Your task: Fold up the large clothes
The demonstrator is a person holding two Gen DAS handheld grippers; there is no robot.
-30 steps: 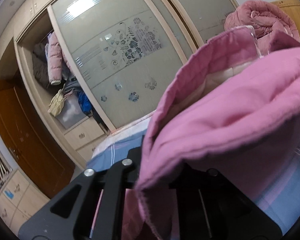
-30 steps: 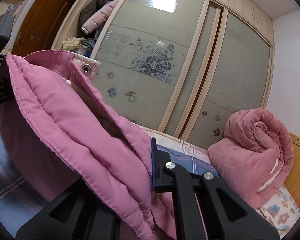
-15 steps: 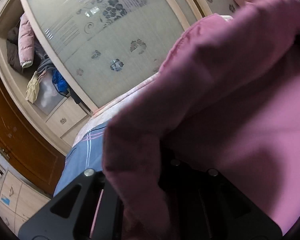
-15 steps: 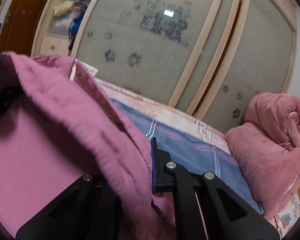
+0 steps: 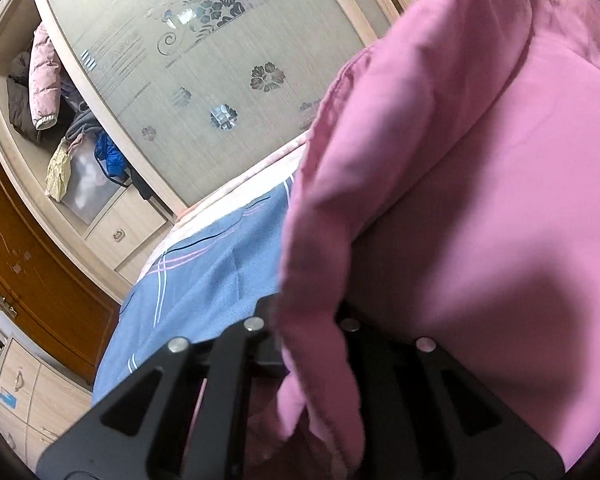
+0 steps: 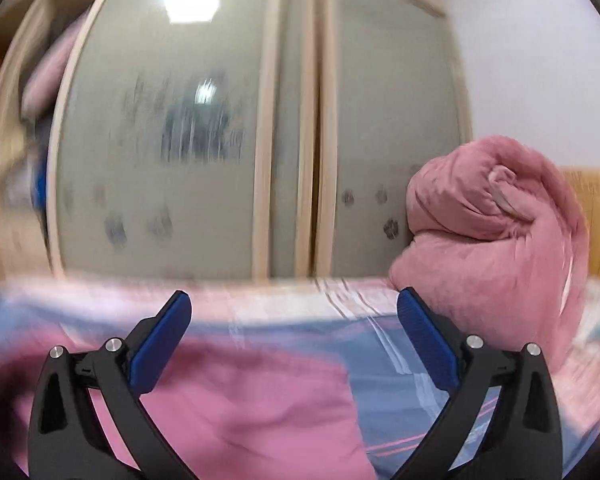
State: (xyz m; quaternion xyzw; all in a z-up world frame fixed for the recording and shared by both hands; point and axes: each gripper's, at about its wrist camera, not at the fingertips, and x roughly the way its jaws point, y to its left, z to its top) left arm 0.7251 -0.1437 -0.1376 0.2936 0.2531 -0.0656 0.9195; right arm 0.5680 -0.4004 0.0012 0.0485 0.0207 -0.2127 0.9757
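Note:
A pink padded coat (image 5: 460, 200) fills the right half of the left wrist view, bunched over my left gripper (image 5: 304, 320), which is shut on its edge. The fingertips are hidden in the fabric. In the right wrist view the same pink coat (image 6: 240, 412) lies on the blue striped bed sheet (image 6: 388, 360) below my right gripper (image 6: 294, 336). That gripper's jaws are opening and stand wide apart, blue pads (image 6: 162, 344) bare, with nothing between them. The view is motion-blurred.
A rolled pink quilt (image 6: 496, 248) sits at the bed's right end by a wooden headboard (image 6: 596, 216). Sliding wardrobe doors (image 5: 204, 80) with flower patterns stand behind the bed. An open wardrobe bay (image 5: 60, 120) holds hanging jackets; a brown door (image 5: 32, 280) is at left.
My right gripper has let go of the pink coat, which dropped onto the bed, and the jaws have spread wide. The left gripper sank toward the bed, still shut on the coat.

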